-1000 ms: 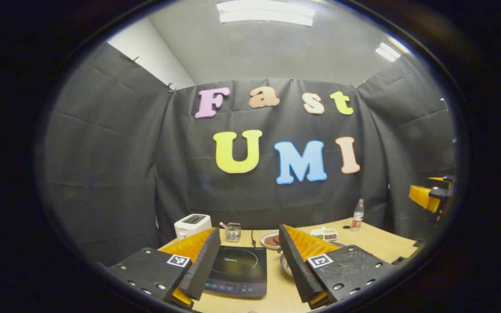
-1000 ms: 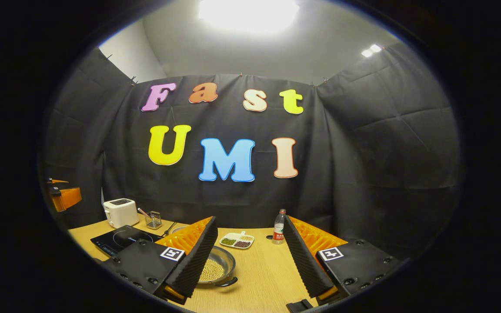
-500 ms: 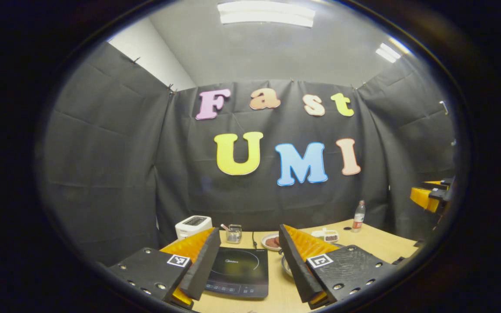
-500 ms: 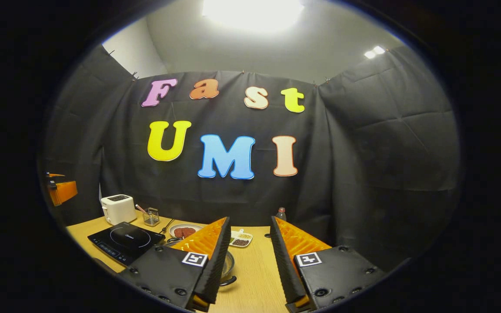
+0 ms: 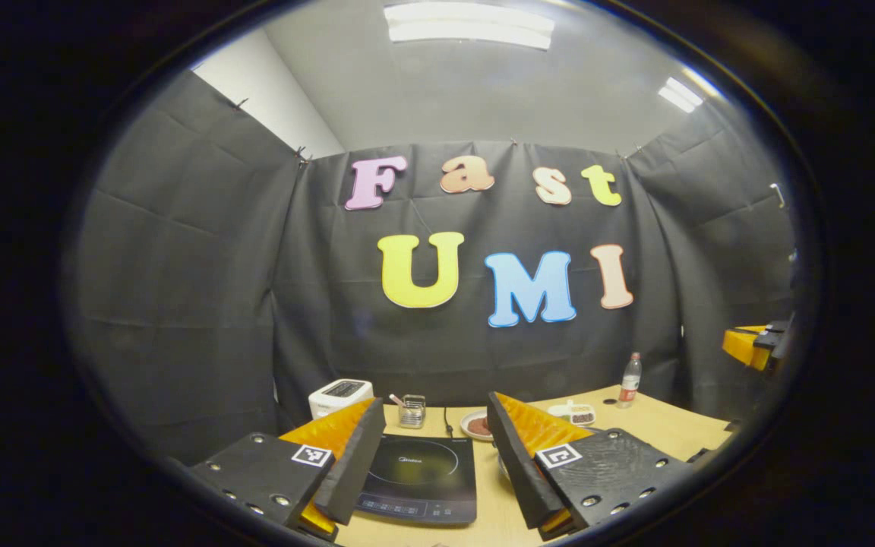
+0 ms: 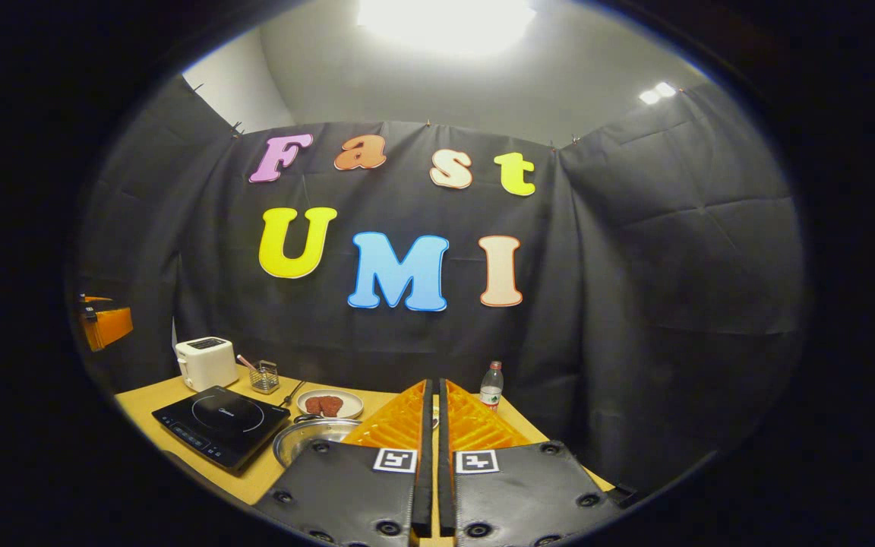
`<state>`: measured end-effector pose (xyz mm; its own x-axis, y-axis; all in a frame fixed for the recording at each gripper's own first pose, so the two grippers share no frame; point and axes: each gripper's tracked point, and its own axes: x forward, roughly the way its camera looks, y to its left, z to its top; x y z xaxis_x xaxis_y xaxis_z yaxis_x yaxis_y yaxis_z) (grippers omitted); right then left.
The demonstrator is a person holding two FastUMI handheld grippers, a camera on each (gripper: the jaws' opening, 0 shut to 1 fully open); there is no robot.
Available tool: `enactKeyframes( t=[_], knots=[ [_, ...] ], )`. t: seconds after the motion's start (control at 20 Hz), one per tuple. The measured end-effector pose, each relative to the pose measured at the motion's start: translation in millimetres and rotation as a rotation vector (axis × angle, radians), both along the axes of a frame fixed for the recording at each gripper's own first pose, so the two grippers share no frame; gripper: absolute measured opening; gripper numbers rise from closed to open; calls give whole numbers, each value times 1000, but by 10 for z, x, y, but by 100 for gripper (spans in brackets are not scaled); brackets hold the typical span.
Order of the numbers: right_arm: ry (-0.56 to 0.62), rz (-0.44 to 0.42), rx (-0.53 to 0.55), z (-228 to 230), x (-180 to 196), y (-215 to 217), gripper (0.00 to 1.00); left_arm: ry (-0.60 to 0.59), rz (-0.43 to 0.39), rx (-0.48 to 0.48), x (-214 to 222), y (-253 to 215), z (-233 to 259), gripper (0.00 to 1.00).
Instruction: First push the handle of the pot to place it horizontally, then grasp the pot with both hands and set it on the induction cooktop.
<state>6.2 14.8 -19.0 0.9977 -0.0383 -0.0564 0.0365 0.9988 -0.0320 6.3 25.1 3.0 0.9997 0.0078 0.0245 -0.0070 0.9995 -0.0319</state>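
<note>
Fingers: left gripper (image 5: 430,463) spread wide, right gripper (image 6: 431,433) pressed together, nothing held.
Pot (image 6: 308,439): seen at 8 o'clock of right gripper, beside induction cooktop (image 6: 219,425).
Surface: wooden table (image 5: 665,425), black-draped booth.
Writing: cooktop logo illegible.

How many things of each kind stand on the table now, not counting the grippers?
Induction cooktop: 1
Pot: 1
Toaster: 1
Wire basket: 1
Plate with brown food: 1
Divided dish: 1
Bottle: 1
Total: 7
</note>
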Motion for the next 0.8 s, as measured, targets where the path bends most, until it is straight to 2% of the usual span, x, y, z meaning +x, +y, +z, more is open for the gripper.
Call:
enactKeyframes(
  t=[0.1,0.15,0.2,0.65,0.75,0.8],
  knots=[
    [20,18,-1,-86,9,123,3,-4,-1,-1,12,38,14,80],
    [17,20,-2,-61,-108,100,2,-5,-1,1,17,53,16,80],
    [28,45,5,-99,8,223,2,-7,-2,2,30,76,22,80],
    [103,125,-22,-360,28,743,2,-21,-30,-19,165,501,-54,80],
    [126,157,-27,-435,34,876,2,-21,-23,-35,154,588,-72,82],
    [138,170,-35,-483,29,919,2,-19,-19,-39,148,621,-91,80]
  ],
)
